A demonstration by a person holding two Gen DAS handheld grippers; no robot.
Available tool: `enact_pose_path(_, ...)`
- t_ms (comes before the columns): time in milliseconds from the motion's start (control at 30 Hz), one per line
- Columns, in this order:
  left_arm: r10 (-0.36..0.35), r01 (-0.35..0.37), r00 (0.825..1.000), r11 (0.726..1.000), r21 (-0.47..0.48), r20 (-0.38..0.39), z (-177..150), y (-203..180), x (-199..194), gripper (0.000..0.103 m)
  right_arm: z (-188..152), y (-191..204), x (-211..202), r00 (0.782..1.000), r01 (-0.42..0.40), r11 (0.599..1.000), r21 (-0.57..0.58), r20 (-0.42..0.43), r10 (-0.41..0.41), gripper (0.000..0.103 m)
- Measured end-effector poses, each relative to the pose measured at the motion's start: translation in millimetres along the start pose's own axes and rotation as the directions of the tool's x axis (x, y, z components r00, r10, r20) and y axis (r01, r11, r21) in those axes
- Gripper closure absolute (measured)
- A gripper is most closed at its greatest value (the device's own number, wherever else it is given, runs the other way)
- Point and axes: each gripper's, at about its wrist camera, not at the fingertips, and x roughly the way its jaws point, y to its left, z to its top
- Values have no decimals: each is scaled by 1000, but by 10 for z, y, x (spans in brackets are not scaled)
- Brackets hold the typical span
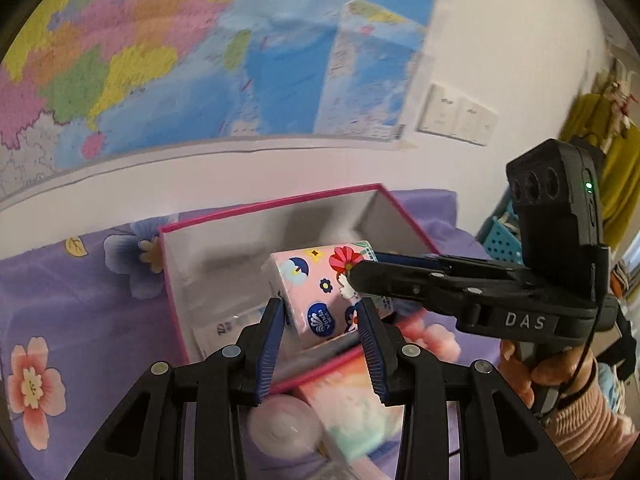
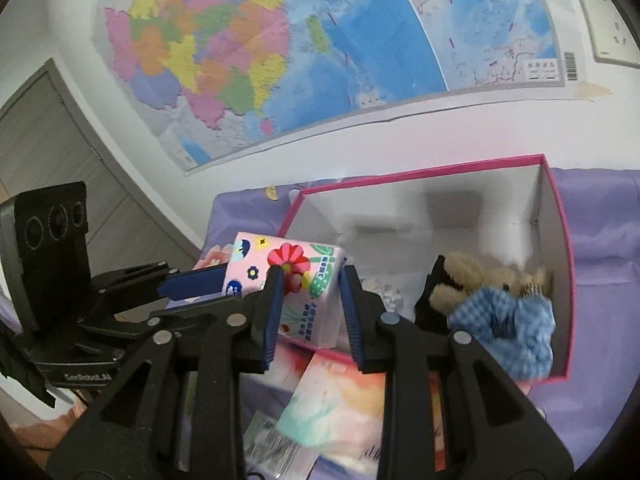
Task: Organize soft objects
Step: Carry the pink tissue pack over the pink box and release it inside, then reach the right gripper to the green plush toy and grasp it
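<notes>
Spotted "DAS" in pale raised letters on the black body of the right gripper (image 1: 352, 276), seen from the left wrist camera. Read "GeoRobot.AI", or something very close to it, along the base of the left gripper (image 2: 188, 282) in the right wrist view. Found a round blue "Vinda" logo on the pink flowered tissue pack (image 1: 320, 296), plus green printed characters down its side, too blurred to make out. Noticed a barcode and a small legend box at the lower right corner of the wall map (image 2: 400, 32), with place names too tiny to read.
</notes>
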Motion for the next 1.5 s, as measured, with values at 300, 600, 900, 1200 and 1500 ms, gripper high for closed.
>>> enact_pose_path(300,81,-87,994,992,-94,-72,75,436,437,65,130,-182,604,997,23,996,82,-68,-18,70)
enact_pose_path(600,154,-160,987,975,-153,-49,-36,650,371,65,70,-206,641,996,64,994,86,-69,-58,67)
enact_pose_path(900,122,-114,991,984,-138,48,-421,639,-275,64,-369,129,-2,998,-24,999,-33,-67,22,66)
enact_pose_path(1200,108,-106,994,987,-122,5,-1051,605,-541,64,-987,603,-239,967,-192,974,-123,-194,166,66)
enact_pose_path(1500,53,-65,997,978,-198,-63,-1607,713,-579,64,-1565,940,-148,920,-263,946,-191,-346,186,59)
